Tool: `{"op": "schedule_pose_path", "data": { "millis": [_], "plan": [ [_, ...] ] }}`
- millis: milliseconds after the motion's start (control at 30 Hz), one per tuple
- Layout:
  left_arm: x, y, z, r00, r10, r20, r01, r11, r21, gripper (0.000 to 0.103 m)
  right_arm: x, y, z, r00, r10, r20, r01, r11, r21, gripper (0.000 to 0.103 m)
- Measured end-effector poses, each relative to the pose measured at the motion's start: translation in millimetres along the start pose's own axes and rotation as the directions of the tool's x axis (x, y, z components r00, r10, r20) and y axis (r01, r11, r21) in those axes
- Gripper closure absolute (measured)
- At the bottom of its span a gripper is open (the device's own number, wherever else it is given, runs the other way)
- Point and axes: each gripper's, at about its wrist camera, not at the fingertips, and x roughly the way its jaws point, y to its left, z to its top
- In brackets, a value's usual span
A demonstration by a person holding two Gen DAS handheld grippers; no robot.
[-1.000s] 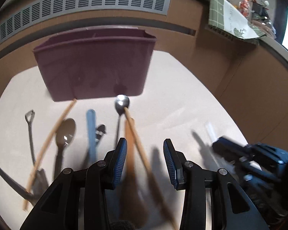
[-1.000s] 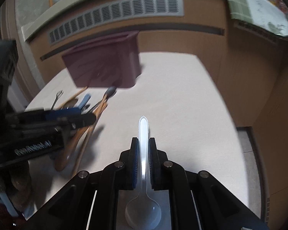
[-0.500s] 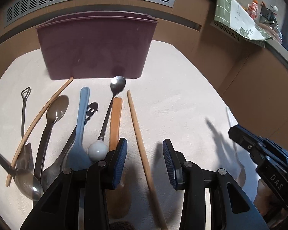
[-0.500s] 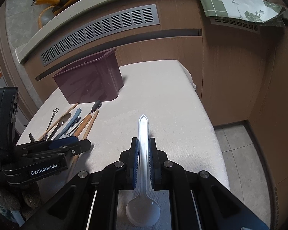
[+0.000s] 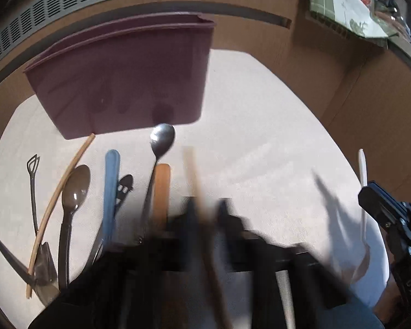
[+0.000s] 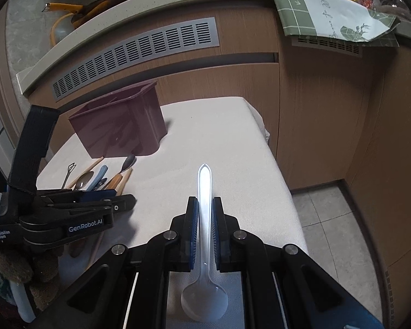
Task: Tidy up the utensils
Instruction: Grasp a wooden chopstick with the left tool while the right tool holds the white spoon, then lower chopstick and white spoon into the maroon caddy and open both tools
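A maroon bin (image 5: 128,82) stands at the back of the white table (image 5: 260,137); it also shows in the right wrist view (image 6: 117,126). Several utensils lie in a row before it: metal spoon (image 5: 161,139), blue handle (image 5: 111,181), brown spoon (image 5: 75,189), orange handle (image 5: 161,192), pale stick (image 5: 65,189). My left gripper (image 5: 205,213) is blurred, its jaws narrowed around a wooden chopstick (image 5: 194,181). My right gripper (image 6: 204,219) is shut on a clear plastic spoon (image 6: 204,213), held above the table's right part; the spoon also shows in the left wrist view (image 5: 362,170).
A wooden cabinet wall with a grey vent grille (image 6: 134,54) runs behind the table. A green checked cloth (image 6: 323,8) hangs over the counter edge at right. The table edge drops to a tiled floor (image 6: 328,219) on the right.
My left gripper's jaws have closed in from wide open around the wooden chopstick, and the view is blurred by motion. The right gripper has risen a little with the clear spoon.
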Motion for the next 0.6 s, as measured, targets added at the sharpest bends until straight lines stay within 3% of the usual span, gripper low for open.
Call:
{"op": "schedule_pose_path", "data": {
  "millis": [100, 233, 467, 567, 600],
  "plan": [
    [-7.2, 11.0, -1.5, 0.998, -0.051, 0.019, 0.052, 0.998, -0.033, 0.097, -2.2, 4.3, 4.5, 1.0, 0.016, 0.005, -0.016, 1.0, -0.014, 0.094],
    [-29.2, 18.1, -3.1, 0.994, -0.068, 0.087, 0.07, 0.997, -0.026, 0.097, 0.9, 10.3, 10.1, 0.998, 0.054, -0.012, -0.054, 0.998, -0.009, 0.094],
    [-65.2, 39.4, -4.4, 0.971, -0.126, 0.205, 0.14, 0.989, -0.052, 0.097, 7.7, 27.6, 19.5, 0.994, 0.1, -0.047, -0.1, 0.995, -0.005, 0.094],
    [-92.8, 59.0, 8.8, 0.936, -0.177, 0.306, 0.213, 0.973, -0.089, 0.097, -2.8, 40.1, 38.5, 0.992, 0.126, -0.002, -0.126, 0.991, -0.031, 0.094],
    [-106.7, 64.5, 19.4, 0.913, -0.187, 0.362, 0.234, 0.968, -0.09, 0.097, -8.9, 44.4, 49.2, 0.99, 0.136, 0.027, -0.135, 0.99, -0.044, 0.094]
  ]
}}
